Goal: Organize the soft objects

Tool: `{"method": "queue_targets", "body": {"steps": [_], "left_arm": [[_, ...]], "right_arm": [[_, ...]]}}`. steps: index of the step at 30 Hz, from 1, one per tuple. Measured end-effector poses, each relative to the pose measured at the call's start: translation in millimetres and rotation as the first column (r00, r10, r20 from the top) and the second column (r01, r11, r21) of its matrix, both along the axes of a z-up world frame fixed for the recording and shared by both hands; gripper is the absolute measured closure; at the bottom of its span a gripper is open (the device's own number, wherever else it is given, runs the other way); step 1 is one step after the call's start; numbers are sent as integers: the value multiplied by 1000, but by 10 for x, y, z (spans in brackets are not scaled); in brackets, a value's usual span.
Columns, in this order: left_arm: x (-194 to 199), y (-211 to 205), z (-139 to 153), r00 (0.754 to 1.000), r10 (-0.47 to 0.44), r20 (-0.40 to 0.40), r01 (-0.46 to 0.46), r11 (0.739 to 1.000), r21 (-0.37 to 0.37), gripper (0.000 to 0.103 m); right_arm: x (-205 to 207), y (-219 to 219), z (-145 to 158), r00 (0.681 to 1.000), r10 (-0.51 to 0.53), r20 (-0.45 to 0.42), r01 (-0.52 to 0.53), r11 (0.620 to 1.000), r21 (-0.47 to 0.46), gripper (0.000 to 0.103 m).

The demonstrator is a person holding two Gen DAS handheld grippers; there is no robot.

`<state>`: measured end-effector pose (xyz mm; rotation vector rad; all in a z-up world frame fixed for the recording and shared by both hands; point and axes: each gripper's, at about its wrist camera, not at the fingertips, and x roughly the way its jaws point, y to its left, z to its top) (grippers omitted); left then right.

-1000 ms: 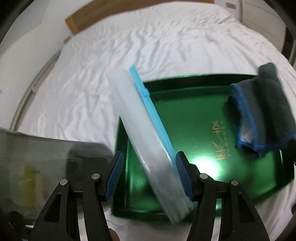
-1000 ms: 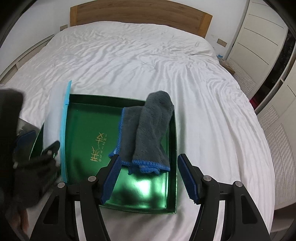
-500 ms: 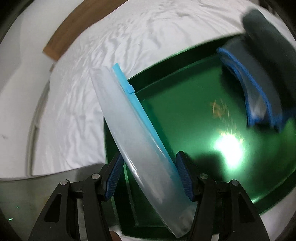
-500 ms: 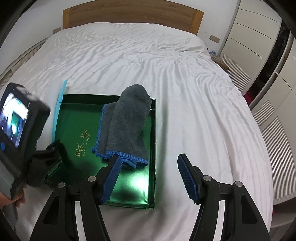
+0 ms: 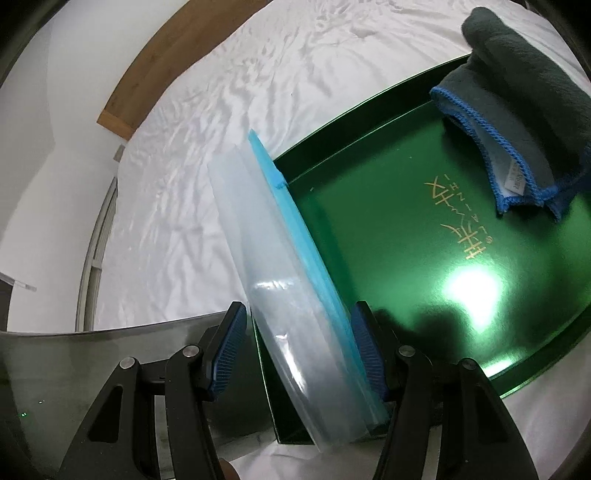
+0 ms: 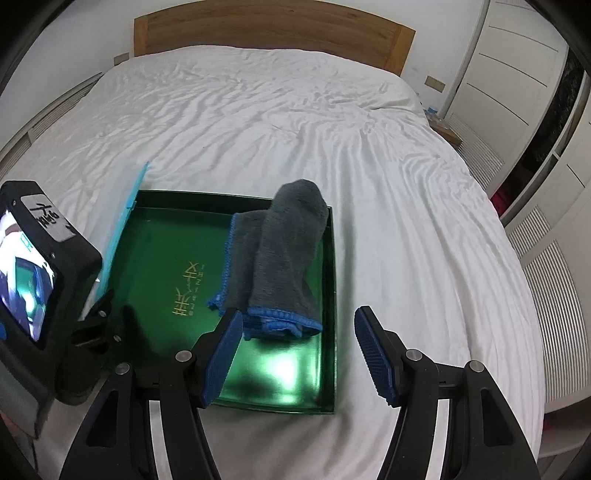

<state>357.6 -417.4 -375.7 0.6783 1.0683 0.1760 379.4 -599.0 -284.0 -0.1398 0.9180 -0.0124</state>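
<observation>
- Left wrist view: the left gripper (image 5: pixel 297 350) has its blue ribbed fingers (image 5: pixel 364 350) set apart around a frosted translucent plastic zip bag with a light-blue slider strip (image 5: pixel 291 277). The right pad looks to touch the strip edge; whether the left pad presses the bag, I cannot tell.
- The bag stands on edge at the lower centre of the frame, its long axis running from between the fingers up toward the upper left, blue strip facing the tray.
- Beyond it lies a shiny dark-green shallow rectangular tray with gold lettering (image 5: pixel 388 229) on a white wrinkled bed sheet (image 5: pixel 184 155).
- Right wrist view: the right gripper (image 6: pixel 297 349) hangs with fingers wide apart and empty, just before a folded grey microfibre towel with blue stitched edging (image 6: pixel 284 258) — it lies in the tray's right half, long axis pointing away toward the wooden headboard (image 6: pixel 273 33).
- Step in hand, as I judge it: presenting the bag for the towel. Next move calls for opening the bag's mouth and closing on the towel's near hemmed end.
</observation>
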Motion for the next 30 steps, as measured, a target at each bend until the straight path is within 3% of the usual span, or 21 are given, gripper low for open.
{"method": "queue_targets", "body": {"steps": [5,10,18,21,30], "left_arm": [[-57,-19,76,1000,-2,31,2,1000,2,50],[49,15,101,997,54,63,-54,999,-8,50],[283,-3,-124,995,96,-2,-96,995,-21,50],[256,-76,-138,999,44,12,-45,999,8,50],[36,-170,-115,993,-114,1,114,993,-8,50]], "right_arm": [[-34,77,65,1000,4,11,-3,1000,-14,40],[-109,62,119,1000,-6,20,6,1000,-18,40],[-180,-31,128,1000,-17,15,17,999,-34,40],[-183,-76,145,999,-26,18,27,999,-31,40],[-193,-119,158,999,-37,20,38,999,-23,40]]}}
